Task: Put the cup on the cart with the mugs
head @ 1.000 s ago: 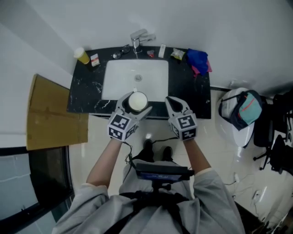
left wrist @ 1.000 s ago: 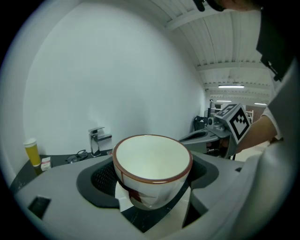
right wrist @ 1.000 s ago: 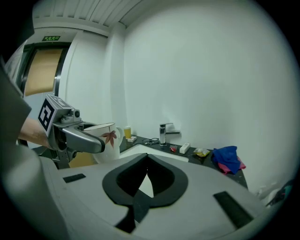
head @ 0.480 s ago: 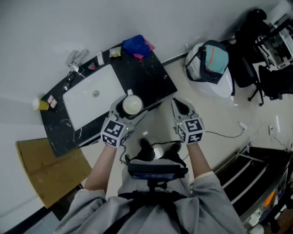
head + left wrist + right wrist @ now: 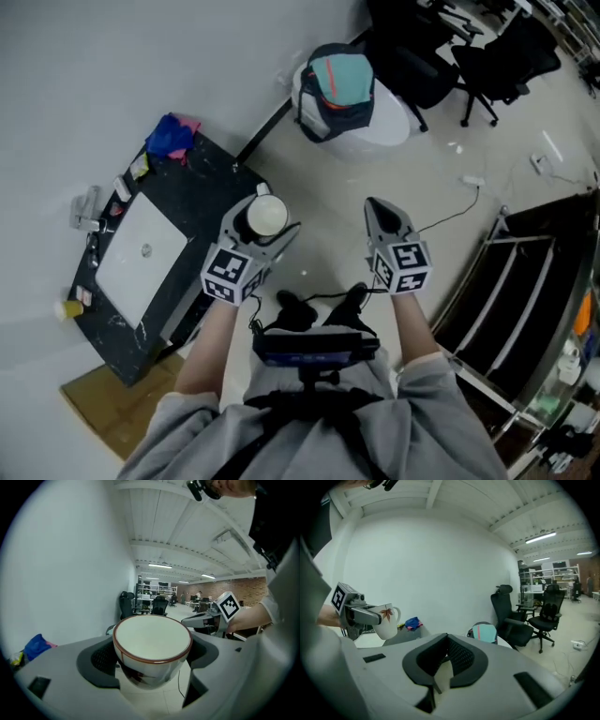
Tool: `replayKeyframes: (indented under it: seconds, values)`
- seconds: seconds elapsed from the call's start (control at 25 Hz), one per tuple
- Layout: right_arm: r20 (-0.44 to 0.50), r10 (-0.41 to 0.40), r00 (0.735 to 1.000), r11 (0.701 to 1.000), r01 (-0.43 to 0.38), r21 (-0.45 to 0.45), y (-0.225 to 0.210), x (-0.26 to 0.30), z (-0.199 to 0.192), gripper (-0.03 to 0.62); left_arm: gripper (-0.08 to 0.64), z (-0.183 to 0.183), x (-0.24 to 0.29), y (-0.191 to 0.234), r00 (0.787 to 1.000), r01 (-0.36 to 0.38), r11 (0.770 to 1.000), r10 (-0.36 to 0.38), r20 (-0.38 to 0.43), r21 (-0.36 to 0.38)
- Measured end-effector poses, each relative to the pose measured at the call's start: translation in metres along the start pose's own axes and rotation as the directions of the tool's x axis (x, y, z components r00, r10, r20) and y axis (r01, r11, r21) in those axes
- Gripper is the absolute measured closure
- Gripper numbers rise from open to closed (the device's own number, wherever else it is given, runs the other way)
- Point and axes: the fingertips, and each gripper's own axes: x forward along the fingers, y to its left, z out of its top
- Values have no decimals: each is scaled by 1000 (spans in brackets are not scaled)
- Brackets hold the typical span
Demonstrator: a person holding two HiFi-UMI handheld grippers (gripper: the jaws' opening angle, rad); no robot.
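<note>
A white cup (image 5: 266, 215) with a brown rim and a red leaf print sits between the jaws of my left gripper (image 5: 263, 223), which is shut on it. In the left gripper view the cup (image 5: 152, 639) stands upright and fills the space between the black pads (image 5: 101, 660). My right gripper (image 5: 380, 212) is held beside it over the tiled floor, shut and empty. From the right gripper view the cup (image 5: 386, 619) shows at the left in the left gripper (image 5: 356, 610). A metal cart (image 5: 506, 281) stands at the right edge.
The black counter with a white sink (image 5: 141, 253) lies to the left and behind. A backpack on a white seat (image 5: 339, 82) and black office chairs (image 5: 487, 47) stand ahead. A cable (image 5: 450, 214) runs across the floor. Cardboard (image 5: 103, 412) leans at lower left.
The person has turned right, away from the sink. Both grippers, with the cup still in the left one, now hang over the floor, and the cart has come into view.
</note>
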Motion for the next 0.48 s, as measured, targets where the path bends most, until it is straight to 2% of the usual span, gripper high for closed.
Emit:
replayKeyframes:
  seconds: [0.28,0.48]
  values:
    - [25,-139,990,989,138,60,-114,-85,-14,584,153,34,100,-98,988,153,987,-153,-15,51]
    - [51,-245,968,966,239,102,-189,-144,-17,584,153,57,165,-169,963,269,959,-269,-18,91]
